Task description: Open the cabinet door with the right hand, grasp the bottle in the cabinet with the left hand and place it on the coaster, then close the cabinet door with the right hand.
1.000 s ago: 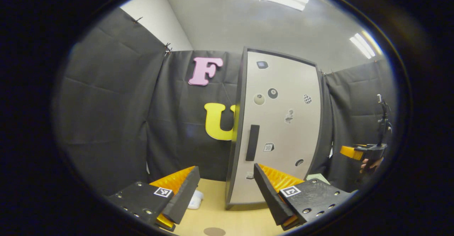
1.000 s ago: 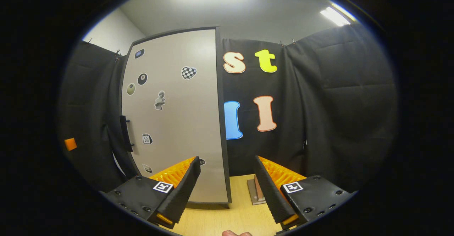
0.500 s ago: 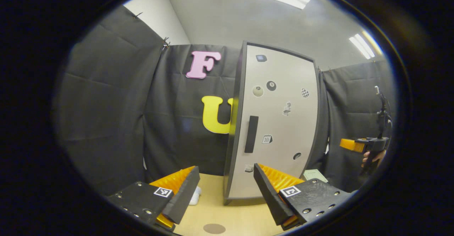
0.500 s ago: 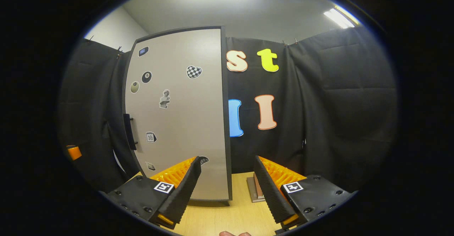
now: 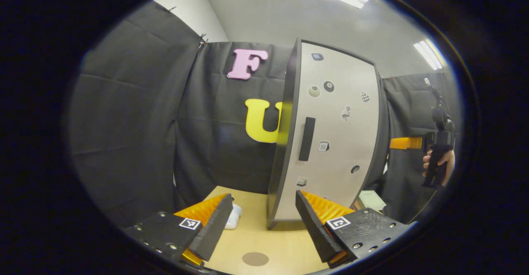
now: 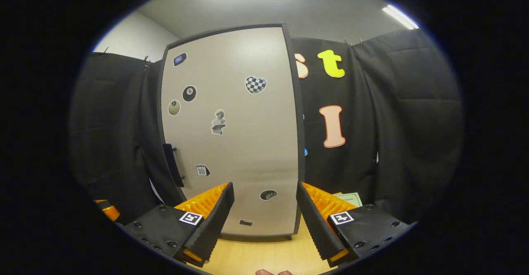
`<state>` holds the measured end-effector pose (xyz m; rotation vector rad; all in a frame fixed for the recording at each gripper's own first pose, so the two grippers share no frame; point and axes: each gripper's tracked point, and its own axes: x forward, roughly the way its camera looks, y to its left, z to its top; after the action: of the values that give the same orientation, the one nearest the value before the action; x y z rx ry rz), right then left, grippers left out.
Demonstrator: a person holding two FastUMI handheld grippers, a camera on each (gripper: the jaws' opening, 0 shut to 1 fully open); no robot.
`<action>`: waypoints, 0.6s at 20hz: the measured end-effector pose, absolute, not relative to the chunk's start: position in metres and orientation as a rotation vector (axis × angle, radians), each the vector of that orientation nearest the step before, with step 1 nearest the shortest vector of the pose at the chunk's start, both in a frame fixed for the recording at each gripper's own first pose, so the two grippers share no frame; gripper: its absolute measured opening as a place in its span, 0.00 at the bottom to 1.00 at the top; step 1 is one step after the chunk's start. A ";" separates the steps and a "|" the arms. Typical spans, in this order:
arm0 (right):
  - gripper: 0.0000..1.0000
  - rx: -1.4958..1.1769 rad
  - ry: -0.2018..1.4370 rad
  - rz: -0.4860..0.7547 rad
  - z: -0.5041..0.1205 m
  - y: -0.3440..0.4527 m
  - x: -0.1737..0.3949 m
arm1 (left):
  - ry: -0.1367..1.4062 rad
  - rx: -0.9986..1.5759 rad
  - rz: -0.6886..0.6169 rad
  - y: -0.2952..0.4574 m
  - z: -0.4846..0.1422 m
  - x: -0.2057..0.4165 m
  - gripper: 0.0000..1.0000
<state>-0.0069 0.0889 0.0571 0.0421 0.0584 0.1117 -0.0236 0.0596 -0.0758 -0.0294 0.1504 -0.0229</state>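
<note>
Cabinet [image 5: 330,134] is standing upright on a wooden table [image 5: 252,237], right of centre in the left gripper view, its pale door [image 6: 231,130] shut and dotted with small stickers. A dark vertical handle [image 5: 306,139] is sitting on the door near its left edge. The bottle is not visible with the door shut.

In the left gripper view, the left gripper [image 5: 262,215] is showing at the bottom of the frame with its jaws spread wide and nothing between them. Below and between the fingers, at the bottom centre, a round brown coaster [image 5: 255,259] is lying flat on the table. A small white object [image 5: 234,217] is lying on the table just behind the left finger, left of the cabinet's base. At the right edge of the frame, a hand [image 5: 440,161] is gripping the dark grip of the right gripper [image 5: 407,143], which is pointing towards the cabinet's far side. A pale green box [image 5: 371,199] is resting low on the right, beside the cabinet.

In the right gripper view, the right gripper [image 6: 264,211] is at the bottom of the frame, jaws wide and holding nothing, facing the lower part of the door. The handle [image 6: 172,170] is appearing at the door's left edge, in the middle left of the frame.
</note>
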 end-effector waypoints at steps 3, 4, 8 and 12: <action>0.95 0.051 0.052 0.160 0.070 0.121 0.007 | 0.140 -0.023 -0.019 0.071 -0.078 -0.025 0.93; 0.97 0.055 0.050 0.183 0.074 0.134 0.009 | 0.138 -0.027 -0.018 0.075 -0.078 -0.026 0.94; 0.93 0.049 0.052 0.288 0.079 0.197 0.017 | 0.147 -0.037 -0.010 0.091 -0.088 -0.032 0.94; 0.98 0.026 0.023 0.334 0.082 0.252 0.028 | 0.156 -0.031 0.003 0.112 -0.097 -0.036 0.94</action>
<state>0.0285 0.2521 0.0823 0.0263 0.0227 0.3337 -0.0358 0.1120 -0.0965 -0.0308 0.1556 0.0034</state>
